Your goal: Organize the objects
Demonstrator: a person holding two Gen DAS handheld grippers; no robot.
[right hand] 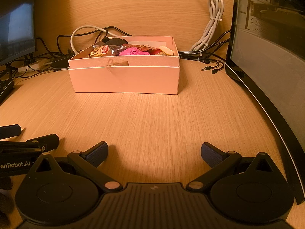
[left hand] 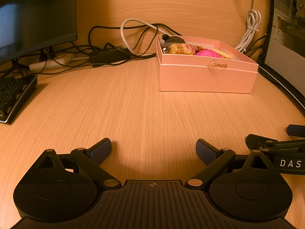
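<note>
A pink cardboard box [left hand: 205, 78] [right hand: 125, 79] stands on the wooden desk, nested in its lid. It holds a yellow snack packet [left hand: 180, 49] [right hand: 100, 52], a pink perforated ball [left hand: 207, 53] [right hand: 131, 52], a black item [left hand: 174, 38] [right hand: 115, 41] and a pale block [right hand: 166, 50]. My left gripper [left hand: 153, 151] hovers low over the bare desk well in front of the box, open, nothing between its blue pads. My right gripper [right hand: 154, 155] is beside it, also open and holding nothing. Each gripper's fingers show at the edge of the other's view.
A monitor [left hand: 34, 17] and keyboard [left hand: 13, 95] sit at the left, with a power strip and tangled cables [left hand: 106, 53] behind. A bundled white cable [right hand: 211, 30] hangs at the back wall. A computer case [right hand: 266, 57] bounds the right side, loose audio plugs [right hand: 208, 69] near it.
</note>
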